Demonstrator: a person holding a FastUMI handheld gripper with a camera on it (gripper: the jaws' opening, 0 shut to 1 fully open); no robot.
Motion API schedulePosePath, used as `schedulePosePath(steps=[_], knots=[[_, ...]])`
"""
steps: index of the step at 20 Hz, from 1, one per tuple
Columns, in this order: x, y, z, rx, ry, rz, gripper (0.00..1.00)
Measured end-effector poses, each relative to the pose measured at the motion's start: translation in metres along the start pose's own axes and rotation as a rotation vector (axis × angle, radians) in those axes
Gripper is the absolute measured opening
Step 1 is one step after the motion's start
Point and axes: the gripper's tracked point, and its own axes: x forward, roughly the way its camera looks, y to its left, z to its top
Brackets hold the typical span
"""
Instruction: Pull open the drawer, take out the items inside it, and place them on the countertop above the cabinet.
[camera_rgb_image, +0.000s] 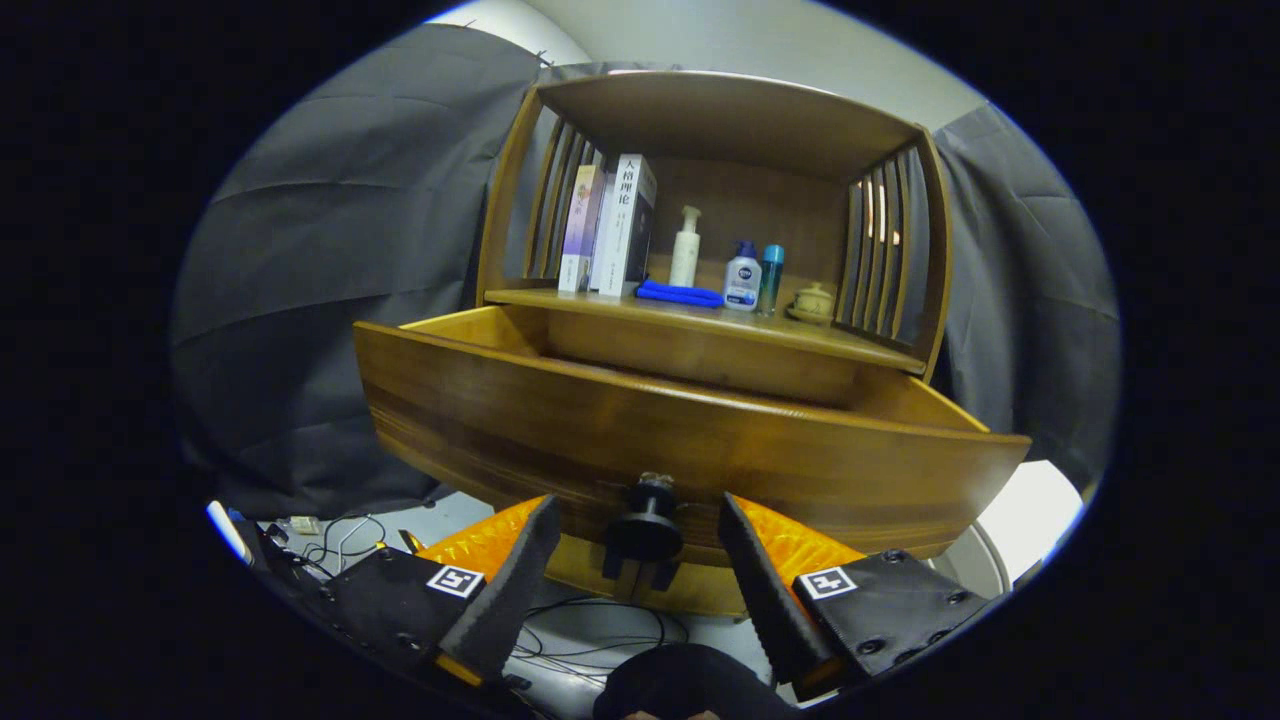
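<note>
Your gripper (640, 560) stood with its fingers spread apart, and the drawer's knob (646, 520) sat in the gap between them, touching neither. The drawer (680, 440) was pulled out, its tall front walling off the way straight ahead; its inside was hidden behind that front, so the room in there could not be told. Above it, the countertop (700, 322) was crowded along the back: books (612, 225) at the left, then a cloth (680, 294), bottles (742, 275) and a small pot (812, 300). Its front strip lay bare. Cables (590, 630) trailed on the floor below the fingers.
</note>
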Motion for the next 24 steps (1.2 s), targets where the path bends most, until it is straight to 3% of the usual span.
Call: schedulePosePath(steps=[6, 11, 17, 24], knots=[[-0.005, -0.032, 0.081, -0.026, -0.085, 0.008, 0.98], [0.023, -0.054, 0.137, -0.073, -0.087, 0.016, 0.98], [0.081, -0.044, 0.152, -0.125, 0.108, 0.131, 0.98], [0.135, -0.028, 0.097, -0.046, 0.46, 0.208, 0.98]])
